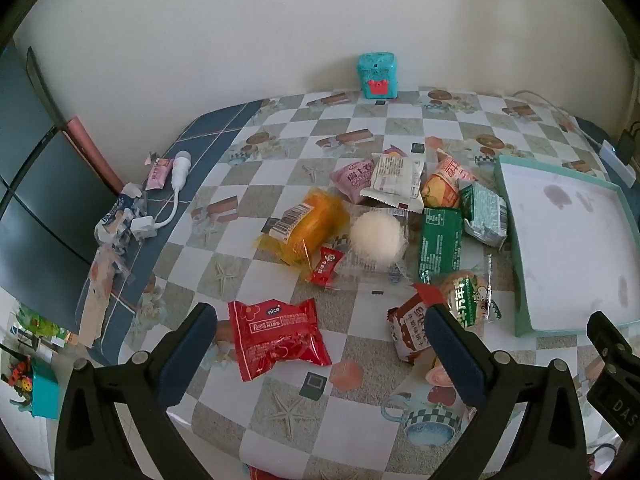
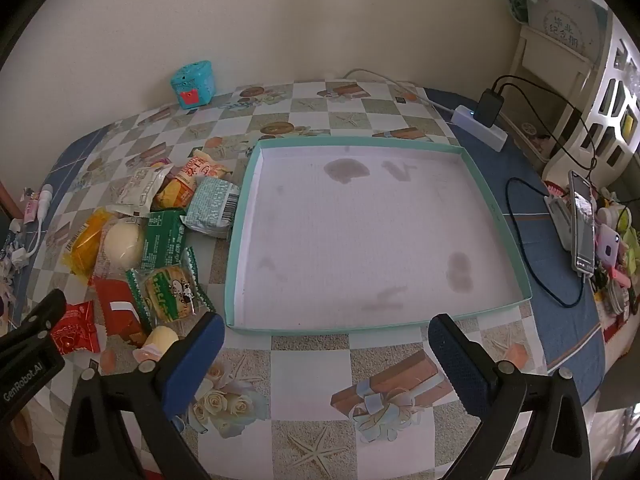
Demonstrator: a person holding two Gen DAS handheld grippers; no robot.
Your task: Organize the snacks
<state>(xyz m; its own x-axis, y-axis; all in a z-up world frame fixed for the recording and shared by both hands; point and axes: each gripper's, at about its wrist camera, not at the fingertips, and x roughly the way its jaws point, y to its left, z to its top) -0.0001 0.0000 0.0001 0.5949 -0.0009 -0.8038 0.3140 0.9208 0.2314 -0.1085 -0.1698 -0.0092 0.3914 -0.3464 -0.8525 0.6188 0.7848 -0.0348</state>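
A pile of wrapped snacks lies on the checkered tablecloth [image 1: 280, 128]. A red Kiss packet [image 1: 276, 338] lies between the fingers of my open left gripper [image 1: 320, 340], which hovers over it. Beyond it lie an orange packet [image 1: 308, 226], a white round bun [image 1: 378, 238], a green packet [image 1: 440, 244] and a brown packet [image 1: 412, 330]. A shallow teal tray [image 2: 496, 208] with a white stained floor holds nothing. My right gripper [image 2: 324, 340] is open and empty just before the tray's near rim. The snack pile [image 2: 160, 232] lies left of the tray.
A teal toy box [image 1: 376, 76] stands at the far wall. A white cable and torn wrappers [image 1: 132, 216] lie at the table's left edge. A power strip with charger [image 2: 484, 120], a phone [image 2: 582, 232] and clutter sit to the right.
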